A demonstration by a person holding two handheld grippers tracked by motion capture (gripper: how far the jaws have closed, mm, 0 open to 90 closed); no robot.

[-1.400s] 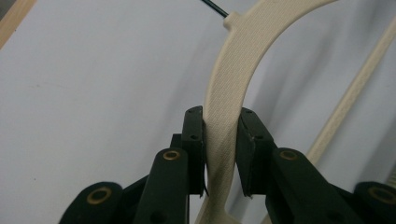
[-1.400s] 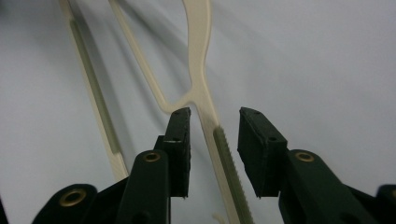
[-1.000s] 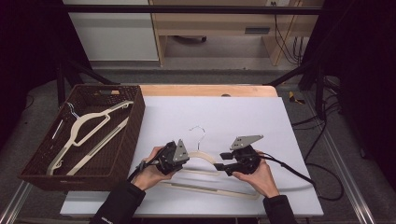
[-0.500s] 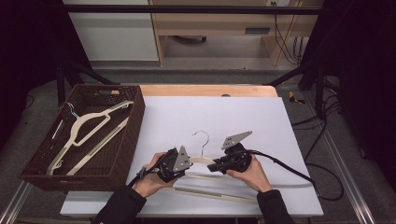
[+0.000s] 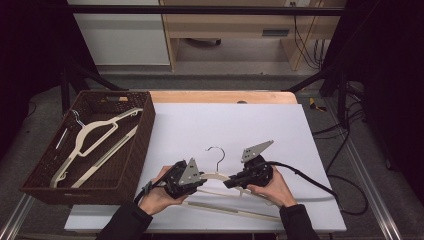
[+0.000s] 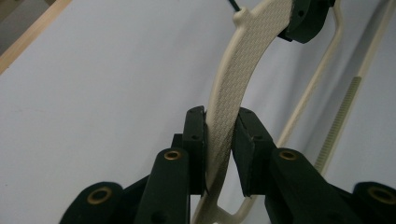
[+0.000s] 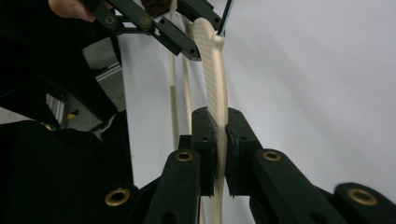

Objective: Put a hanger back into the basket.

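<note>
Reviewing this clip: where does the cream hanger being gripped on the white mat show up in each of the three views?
High view: cream hanger lies low centre on the white mat, between both hand-held grippers.
Left gripper view: its textured shoulder rises from the jaws to the upper right.
Right gripper view: the shoulder runs straight up from the jaws.
Shared landmark: the metal hook.

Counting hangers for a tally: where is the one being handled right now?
In the high view the hanger sits at the near middle of the white mat, gripped between the left gripper and right gripper.
</note>
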